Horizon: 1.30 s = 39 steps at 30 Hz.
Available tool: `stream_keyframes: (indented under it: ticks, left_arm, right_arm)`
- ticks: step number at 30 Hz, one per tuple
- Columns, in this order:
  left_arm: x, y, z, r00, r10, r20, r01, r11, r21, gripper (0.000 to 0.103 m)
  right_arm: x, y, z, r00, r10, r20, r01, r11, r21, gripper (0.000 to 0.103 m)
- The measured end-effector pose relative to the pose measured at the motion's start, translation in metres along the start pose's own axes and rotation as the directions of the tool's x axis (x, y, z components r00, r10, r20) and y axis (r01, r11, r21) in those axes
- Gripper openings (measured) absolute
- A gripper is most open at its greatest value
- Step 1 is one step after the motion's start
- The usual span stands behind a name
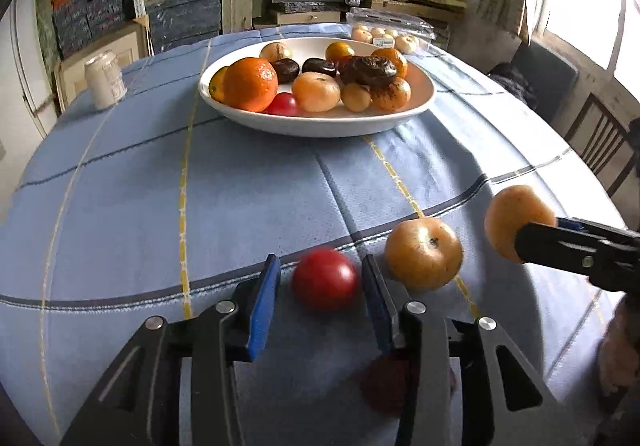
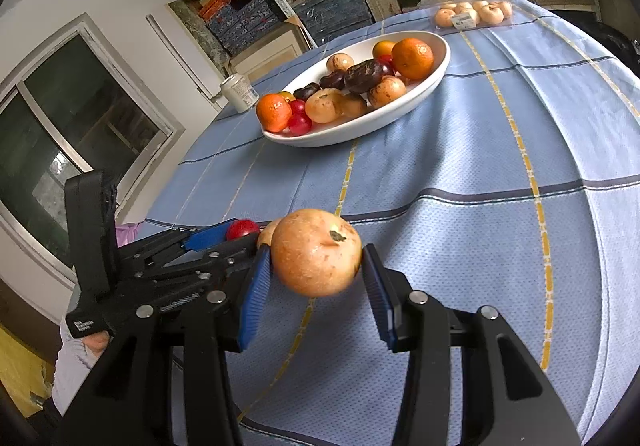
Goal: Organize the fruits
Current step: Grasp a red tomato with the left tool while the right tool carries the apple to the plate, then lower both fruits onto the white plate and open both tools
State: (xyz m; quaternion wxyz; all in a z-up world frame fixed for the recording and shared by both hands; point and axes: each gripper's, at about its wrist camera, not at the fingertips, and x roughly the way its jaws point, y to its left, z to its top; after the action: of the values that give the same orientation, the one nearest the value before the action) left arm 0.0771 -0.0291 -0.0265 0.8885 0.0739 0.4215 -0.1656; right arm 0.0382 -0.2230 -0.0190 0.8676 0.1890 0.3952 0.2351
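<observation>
While the left tongs [image 1: 320, 298] stand apart low over the blue checked tablecloth [image 1: 200, 186], a red fruit [image 1: 325, 279] lies on the cloth between their blue pads [image 1: 262, 310], with a gap showing on the left side and the right pad close to it; whether that pad touches cannot be told. Just beside the right pad rests a pale yellow-orange apple [image 1: 424, 252], free on the cloth. Further right, the right tongs [image 2: 316, 278] are clamped on a second yellow-orange apple [image 2: 316, 252], held up off the counter, its stem end turned toward the camera; in the left wrist view this same fruit sits at the tip of the dark fingers near the counter's right edge. Beyond these fruits a broad stretch of bare cloth runs to the white oval bowl [image 1: 320, 124], which sits mid-counter and holds oranges [image 1: 250, 84], pale apples, small red fruits and dark brown ones. Left of the bowl, near the counter's left edge, stands a pale can [image 1: 105, 80]. Behind the bowl, at the far edge, lies a clear plastic clamshell of pale fruits [image 2: 472, 12]. Past the counter rise shelves stacked with boxes [image 1: 180, 14], and a wooden chair [image 1: 600, 142] stands off the right edge.
</observation>
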Motion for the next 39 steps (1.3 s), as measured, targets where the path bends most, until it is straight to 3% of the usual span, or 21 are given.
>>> stream_keyframes:
  ticks: [1, 2, 10, 18, 21, 25, 32, 36, 39]
  left_arm:
    - [0.003, -0.001, 0.0, 1.0, 0.003, -0.001, -0.003, 1.0, 0.005, 0.041]
    - [0.004, -0.001, 0.0, 1.0, -0.003, -0.005, 0.003, 1.0, 0.005, 0.032]
    - [-0.017, -0.004, 0.002, 0.998, 0.022, 0.061, -0.023, 1.0, 0.017, 0.032]
    - [-0.024, 0.005, 0.09, 0.981, 0.091, 0.172, -0.084, 0.995, -0.046, 0.032]
    - [-0.004, 0.008, 0.122, 0.977, 0.126, 0.171, -0.113, 0.99, -0.084, 0.032]
    - [0.033, 0.019, 0.156, 0.98, 0.158, 0.121, -0.141, 0.98, -0.141, 0.032]
    - [0.083, 0.04, 0.179, 0.984, 0.172, 0.041, -0.161, 0.966, -0.203, 0.035]
    - [0.075, 0.04, 0.18, 0.978, 0.19, 0.091, -0.168, 0.964, -0.205, 0.045]
    - [0.055, 0.042, 0.176, 0.978, 0.175, 0.117, -0.144, 0.962, -0.234, 0.045]
  right_arm:
    - [0.0, 0.001, 0.0, 1.0, 0.0, 0.001, 0.0, 1.0, -0.002, 0.045]
    - [0.0, 0.001, 0.0, 1.0, -0.002, 0.003, 0.002, 1.0, -0.006, 0.045]
    - [-0.004, -0.001, 0.004, 0.999, -0.02, 0.027, 0.02, 1.0, 0.002, 0.045]
    - [0.004, 0.013, 0.082, 0.989, -0.11, 0.102, 0.117, 0.991, -0.066, 0.045]
    - [0.022, 0.01, 0.115, 0.972, -0.19, 0.138, 0.201, 0.977, -0.071, 0.045]
    - [0.051, -0.004, 0.154, 0.964, -0.234, 0.129, 0.241, 0.97, -0.036, 0.045]
    - [0.099, -0.03, 0.189, 0.956, -0.283, 0.078, 0.286, 0.958, -0.023, 0.046]
    - [0.093, -0.035, 0.19, 0.962, -0.25, 0.107, 0.253, 0.967, -0.014, 0.047]
    - [0.07, -0.031, 0.187, 0.959, -0.235, 0.159, 0.239, 0.971, -0.006, 0.047]
